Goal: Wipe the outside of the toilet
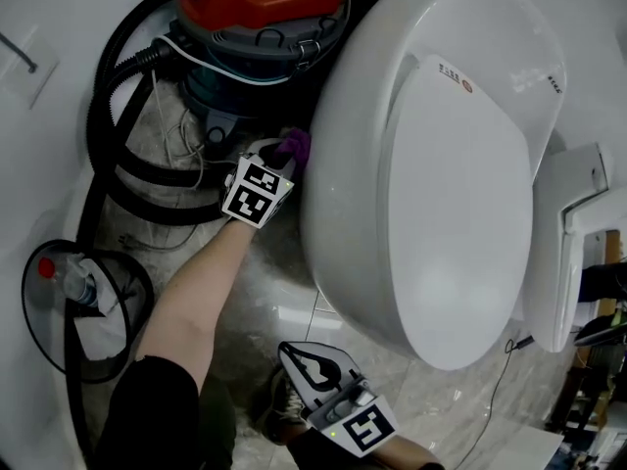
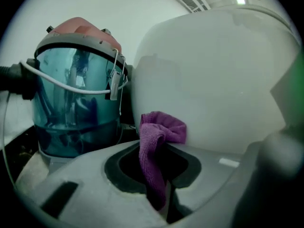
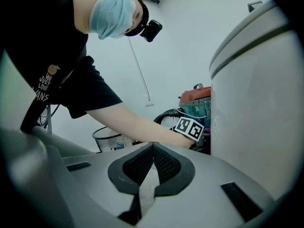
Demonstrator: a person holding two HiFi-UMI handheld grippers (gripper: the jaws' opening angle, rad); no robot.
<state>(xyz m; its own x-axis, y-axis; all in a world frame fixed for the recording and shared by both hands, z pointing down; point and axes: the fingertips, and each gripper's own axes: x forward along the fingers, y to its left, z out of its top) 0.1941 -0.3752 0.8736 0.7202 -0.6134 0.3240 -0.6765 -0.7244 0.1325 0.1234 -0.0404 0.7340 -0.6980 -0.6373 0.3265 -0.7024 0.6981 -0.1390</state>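
Far left on the floor (image 1: 284, 306), a wire bin (image 1: 93, 316), then a black hose (image 1: 110, 135) looping round to the vacuum (image 1: 255, 37). Tight quarters next: only a narrow gap between vacuum and toilet (image 1: 441, 194) for the left gripper (image 1: 282, 162), clenched on a purple cloth (image 1: 295, 146), bunched end seemingly touching the bowl's lower side. Soft, light, limp stuff, apt to fold or slide out if taken by a corner; best pinched through the middle, with a wad standing proud for contact. Lower centre, the right gripper (image 3: 153, 146), clamped shut on nothing, near the bowl but off it. Hard, glossy porcelain, probably slippery, fixed in place, rounded with no sharp edge, so likely safe to press on firmly. Rightward, far more open room across lid and front curve; beyond, a thin cable (image 1: 498, 385) to skirt.
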